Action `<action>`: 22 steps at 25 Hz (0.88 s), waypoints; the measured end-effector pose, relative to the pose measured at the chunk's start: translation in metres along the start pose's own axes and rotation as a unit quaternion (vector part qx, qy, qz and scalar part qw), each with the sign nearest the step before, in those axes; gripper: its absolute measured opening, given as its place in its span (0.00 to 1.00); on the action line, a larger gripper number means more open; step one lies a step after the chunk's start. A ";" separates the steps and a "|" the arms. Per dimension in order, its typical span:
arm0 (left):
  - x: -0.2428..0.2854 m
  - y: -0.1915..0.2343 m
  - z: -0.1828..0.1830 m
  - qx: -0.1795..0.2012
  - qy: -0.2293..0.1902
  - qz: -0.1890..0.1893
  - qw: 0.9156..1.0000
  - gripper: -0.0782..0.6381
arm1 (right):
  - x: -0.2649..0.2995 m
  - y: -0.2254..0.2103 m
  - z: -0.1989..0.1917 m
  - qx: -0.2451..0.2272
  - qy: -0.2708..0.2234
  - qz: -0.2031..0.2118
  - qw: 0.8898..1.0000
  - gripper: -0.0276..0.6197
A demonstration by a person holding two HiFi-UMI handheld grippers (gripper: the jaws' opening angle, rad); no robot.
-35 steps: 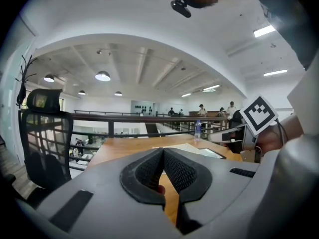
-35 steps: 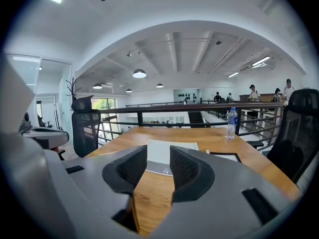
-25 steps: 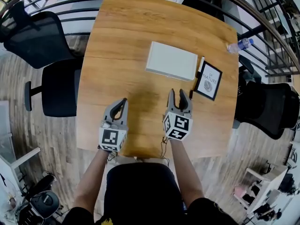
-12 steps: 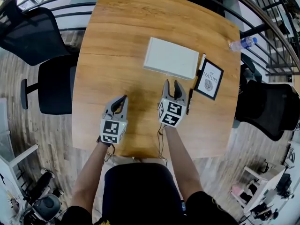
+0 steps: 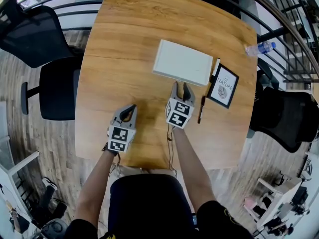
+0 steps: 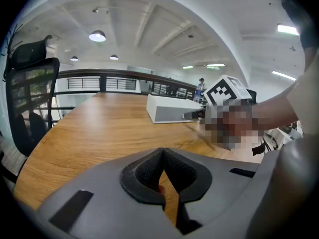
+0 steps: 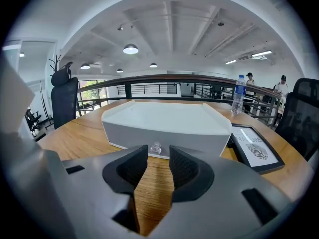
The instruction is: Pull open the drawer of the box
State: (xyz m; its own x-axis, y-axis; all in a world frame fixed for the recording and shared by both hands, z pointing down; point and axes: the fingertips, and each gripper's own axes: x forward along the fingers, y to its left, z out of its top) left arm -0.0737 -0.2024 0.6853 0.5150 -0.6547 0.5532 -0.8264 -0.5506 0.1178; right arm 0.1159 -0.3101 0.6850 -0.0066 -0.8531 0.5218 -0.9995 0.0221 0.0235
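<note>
Head view: high above, looking steeply down on the whole table (image 5: pixel 124 59). Right gripper view: low over the tabletop, close to the box (image 7: pixel 164 126), facing its front. Left gripper view: low, farther back, facing across the table; it shares box and right gripper (image 5: pixel 180 87) with the head view.

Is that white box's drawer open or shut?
Shut: the drawer front sits flush in the white box, its knob ungripped.
</note>
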 end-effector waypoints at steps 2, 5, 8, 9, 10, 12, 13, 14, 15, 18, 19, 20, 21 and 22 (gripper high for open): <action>0.003 -0.002 -0.004 0.002 0.009 -0.004 1.000 0.12 | 0.003 0.000 -0.002 0.001 0.004 0.001 1.000 0.24; 0.003 -0.004 -0.006 0.006 0.015 -0.006 1.000 0.12 | 0.005 0.000 -0.003 -0.001 0.006 0.000 1.000 0.22; 0.004 -0.007 -0.005 0.016 0.021 -0.006 1.000 0.12 | 0.008 0.002 -0.004 -0.003 0.007 0.002 1.000 0.21; 0.004 -0.009 -0.006 0.019 0.023 -0.007 1.000 0.12 | 0.009 0.002 -0.004 -0.004 0.008 0.002 1.000 0.21; 0.005 -0.009 -0.007 0.021 0.026 -0.007 0.999 0.12 | 0.009 0.002 -0.004 -0.005 0.008 0.002 1.000 0.20; 0.005 -0.009 -0.011 0.020 0.031 -0.006 0.999 0.12 | 0.011 0.003 -0.003 -0.006 0.007 0.003 1.000 0.20; 0.006 -0.009 -0.013 0.022 0.034 -0.005 0.999 0.12 | 0.012 0.003 -0.003 -0.007 0.007 0.003 1.000 0.19; 0.007 -0.010 -0.015 0.026 0.038 -0.005 0.999 0.12 | 0.012 0.003 -0.003 -0.007 0.007 0.003 1.000 0.19; 0.007 -0.011 -0.016 0.032 0.041 -0.005 0.999 0.12 | 0.013 0.003 -0.003 -0.007 0.007 0.005 1.000 0.19; 0.007 -0.016 -0.023 0.046 0.053 -0.008 0.998 0.12 | 0.014 0.003 -0.004 -0.009 0.008 0.006 1.000 0.18; 0.006 -0.017 -0.025 0.048 0.057 -0.009 0.997 0.12 | 0.014 0.003 -0.004 -0.010 0.009 0.006 1.000 0.18; 0.005 -0.018 -0.026 0.049 0.059 -0.008 0.997 0.12 | 0.014 0.003 -0.004 -0.011 0.009 0.005 1.000 0.18; 0.004 -0.018 -0.027 0.051 0.060 -0.007 0.997 0.12 | 0.014 0.003 -0.004 -0.012 0.009 0.005 1.000 0.18; 0.003 -0.018 -0.026 0.051 0.060 -0.006 0.997 0.12 | 0.014 0.004 -0.004 -0.014 0.010 0.005 1.000 0.17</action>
State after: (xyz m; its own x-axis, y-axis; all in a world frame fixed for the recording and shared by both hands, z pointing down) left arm -0.0627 -0.1811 0.7065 0.4885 -0.5844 0.6480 -0.7895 -0.6122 0.0431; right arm 0.1122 -0.3197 0.6953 -0.0161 -0.8421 0.5391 -0.9981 0.0456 0.0414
